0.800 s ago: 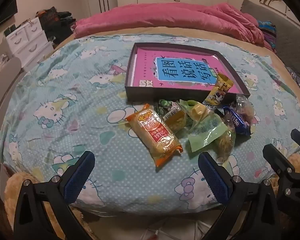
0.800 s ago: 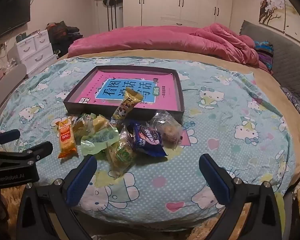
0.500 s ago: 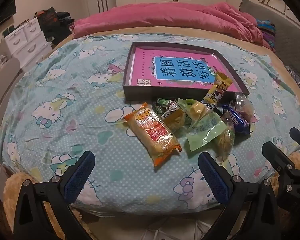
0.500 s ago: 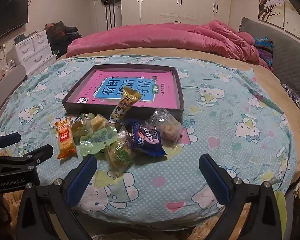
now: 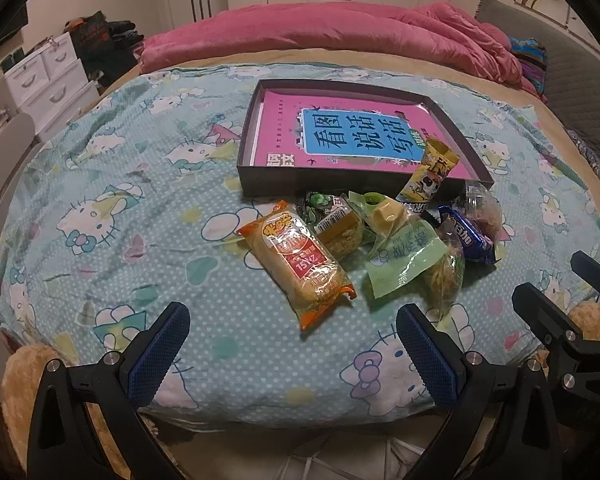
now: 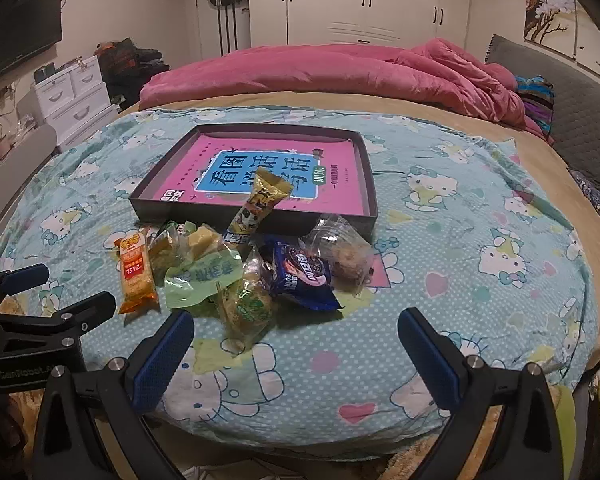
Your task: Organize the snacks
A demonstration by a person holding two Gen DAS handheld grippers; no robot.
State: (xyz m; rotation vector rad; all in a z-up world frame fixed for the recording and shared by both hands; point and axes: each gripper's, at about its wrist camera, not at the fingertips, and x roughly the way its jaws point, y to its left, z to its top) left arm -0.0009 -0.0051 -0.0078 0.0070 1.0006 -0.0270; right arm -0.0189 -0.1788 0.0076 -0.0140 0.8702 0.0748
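Left gripper (image 5: 292, 354): jaws spread wide, nothing between the blue pads; hovering over the near edge of the bed, tilted down toward the snack pile.
Orange-wrapped cake (image 5: 300, 258): leftmost of the pile, lying flat on the Hello Kitty sheet (image 5: 112, 216), nearest the left gripper, clear of the rest on its left side.
Small yellow-filled packet (image 5: 340, 228): just behind the orange one, touching it; a dark green wrapper peeks out behind it.
Pale green pouch (image 5: 404, 256): centre of the pile, lying over its neighbours, with a yellow block packet (image 5: 386, 212) at its far end.
Clear bag with green label (image 6: 248, 304): nearest the right gripper, partly under the pouch.
Yellow stick packet (image 6: 260, 200): propped over the tray's near wall, one end inside, one end on the pile.
Dark blue biscuit pack (image 6: 300, 276): right of centre, resting on the sheet.
Clear bag of brown snack (image 6: 344, 256): rightmost, just beside the tray's near right corner.
Dark shallow tray (image 6: 370, 184): behind the pile, a pink book flat inside.
Right gripper (image 6: 296, 356): released, empty, aimed at the pile's right half.
Step in hand: approach; nothing gathered except the stick packet, half in.
Next move, judged: lower one gripper onto an outlying packet, likely the orange cake, close gently on the crinkly wrapper, and lift it to the tray.
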